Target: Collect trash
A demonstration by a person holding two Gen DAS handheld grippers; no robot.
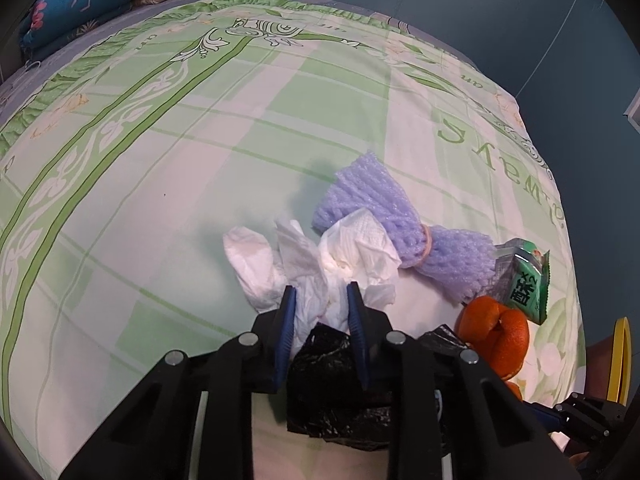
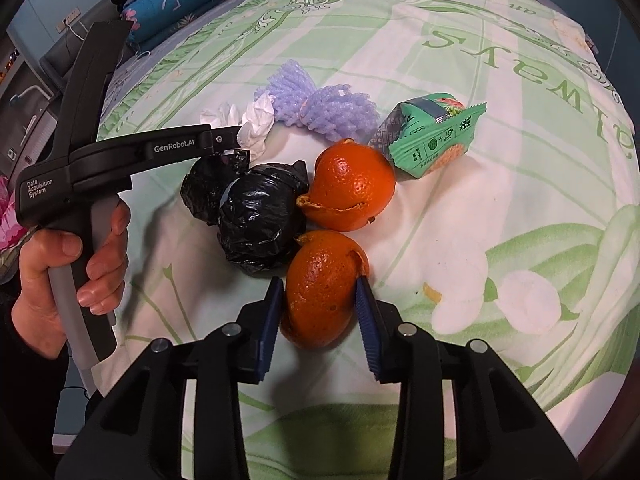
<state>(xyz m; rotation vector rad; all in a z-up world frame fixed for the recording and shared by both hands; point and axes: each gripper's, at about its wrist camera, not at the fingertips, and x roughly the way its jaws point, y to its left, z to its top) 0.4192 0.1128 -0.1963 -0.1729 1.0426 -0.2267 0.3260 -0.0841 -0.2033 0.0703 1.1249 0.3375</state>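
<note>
The trash is gathered in one cluster on the bed (image 1: 160, 184), near the bed's right edge and its near corner. The left hand-held gripper (image 1: 321, 294) is closed on the crumpled white tissue (image 1: 316, 264), whose folds are pinched between the blue pads. A crumpled black plastic bag (image 2: 256, 216) is seen directly beneath that gripper. Just beyond the tissue, and touching it, a purple foam net (image 1: 384, 224) is laid, tied at its middle by a band.

The right hand-held gripper (image 2: 320, 290) is closed around the nearer piece of orange peel (image 2: 320, 292), with both pads pressed to its sides. A second orange peel (image 2: 352, 188) is set just beyond, against the black bag. A green snack wrapper (image 2: 428, 140) is found further right, nearest the bed's edge.

The left gripper's handle is held by a hand (image 2: 80, 264) at the bed's left side in the right wrist view.

A wide stretch of bare sheet is left open to the left of and beyond the cluster, up to the folded floral bedding (image 1: 84, 4) at the far corner. To the right, little room is left before the bed's edge drops away beside a blue wall (image 1: 500, 12).
</note>
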